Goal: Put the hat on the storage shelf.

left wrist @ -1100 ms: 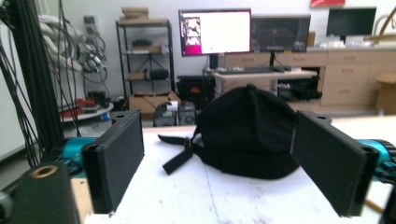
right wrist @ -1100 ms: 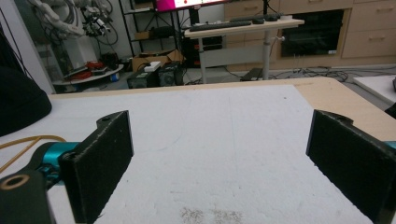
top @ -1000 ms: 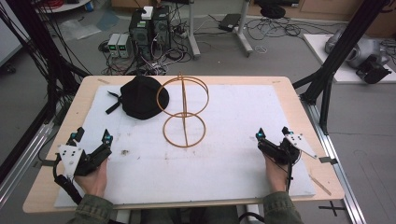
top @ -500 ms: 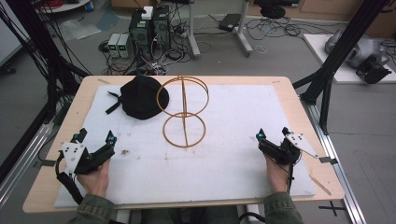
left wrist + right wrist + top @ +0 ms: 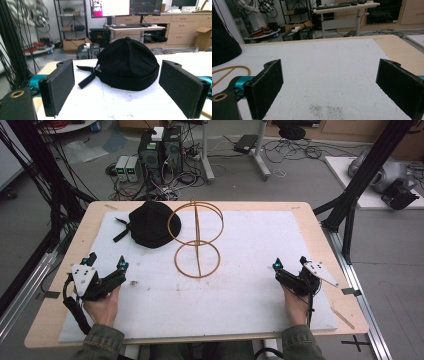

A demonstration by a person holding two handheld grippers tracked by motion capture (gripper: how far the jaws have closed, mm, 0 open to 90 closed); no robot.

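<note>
Both tongs rest low at the near corners of the white mat (image 5: 240, 290), jaws spread and pinching nothing: my left gripper (image 5: 106, 265) aims straight at the black cap (image 5: 150, 223), which sits far-left just beside the wire hat stand (image 5: 196, 237), ready for a grab, I judge. My right gripper (image 5: 289, 264) waits over bare mat. Since half a second ago, my left has edged slightly forward toward the cap; the right has not moved.
</note>
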